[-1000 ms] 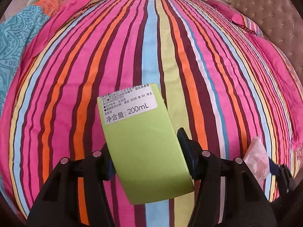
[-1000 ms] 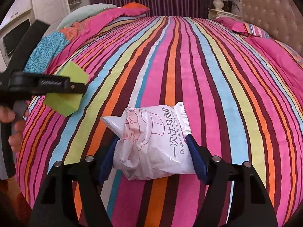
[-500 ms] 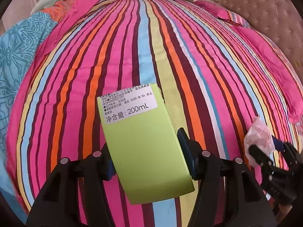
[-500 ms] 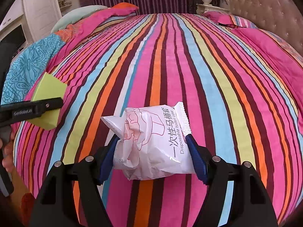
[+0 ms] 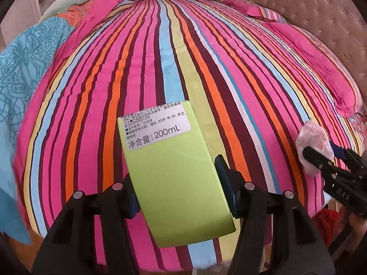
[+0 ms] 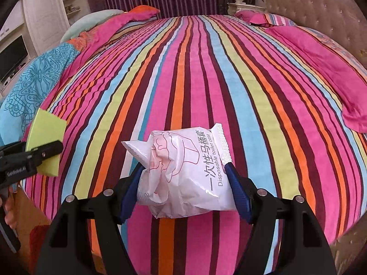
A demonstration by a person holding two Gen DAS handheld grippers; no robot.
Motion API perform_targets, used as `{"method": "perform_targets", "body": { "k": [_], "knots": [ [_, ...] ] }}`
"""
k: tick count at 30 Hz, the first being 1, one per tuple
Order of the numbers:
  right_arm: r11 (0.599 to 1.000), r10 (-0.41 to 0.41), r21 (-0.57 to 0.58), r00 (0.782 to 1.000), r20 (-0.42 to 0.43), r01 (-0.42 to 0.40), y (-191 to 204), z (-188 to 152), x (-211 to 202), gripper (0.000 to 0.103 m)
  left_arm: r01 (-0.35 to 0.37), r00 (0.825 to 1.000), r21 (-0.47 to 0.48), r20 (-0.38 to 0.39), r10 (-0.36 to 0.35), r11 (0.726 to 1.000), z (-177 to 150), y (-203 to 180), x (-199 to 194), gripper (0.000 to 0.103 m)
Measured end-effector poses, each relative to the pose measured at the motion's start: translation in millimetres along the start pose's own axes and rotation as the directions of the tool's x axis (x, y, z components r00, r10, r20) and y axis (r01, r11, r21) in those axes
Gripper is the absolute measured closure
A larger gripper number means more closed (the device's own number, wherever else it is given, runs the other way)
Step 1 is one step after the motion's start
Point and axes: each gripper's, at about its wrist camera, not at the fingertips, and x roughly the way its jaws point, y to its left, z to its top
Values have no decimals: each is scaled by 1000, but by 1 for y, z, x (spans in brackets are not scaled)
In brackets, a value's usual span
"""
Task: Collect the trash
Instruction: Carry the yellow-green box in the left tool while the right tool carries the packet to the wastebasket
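Plainly, with the left hand-held gripper (image 5: 177, 183) clamped on the green carton (image 5: 174, 174) and the right hand-held gripper (image 6: 185, 183) pinching the crinkled white packet (image 6: 183, 174) above the striped bed (image 6: 206, 68), that slippery film could slide free.

At the lower centre of the frame the left gripper (image 5: 177, 189) clamps a lime-green carton (image 5: 176, 178) between its fingers (image 5: 223, 183), the white label reading 200mL turned up. Behind it the striped bed (image 5: 183, 57) fills the view. At the right edge the right gripper (image 5: 321, 158) grips a crumpled white packet (image 5: 313, 137). A tufted headboard (image 5: 321, 11) sits upper right, a blue patterned quilt (image 5: 25, 68) at left.
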Motion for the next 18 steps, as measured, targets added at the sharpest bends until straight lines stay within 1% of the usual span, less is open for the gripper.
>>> {"method": "perform_targets", "body": {
  "k": [18],
  "knots": [
    [1000, -10, 16, 1000, 28, 10, 2, -42, -45, 36, 24, 1000, 41, 17, -25, 999, -79, -8, -44, 48]
  ]
}}
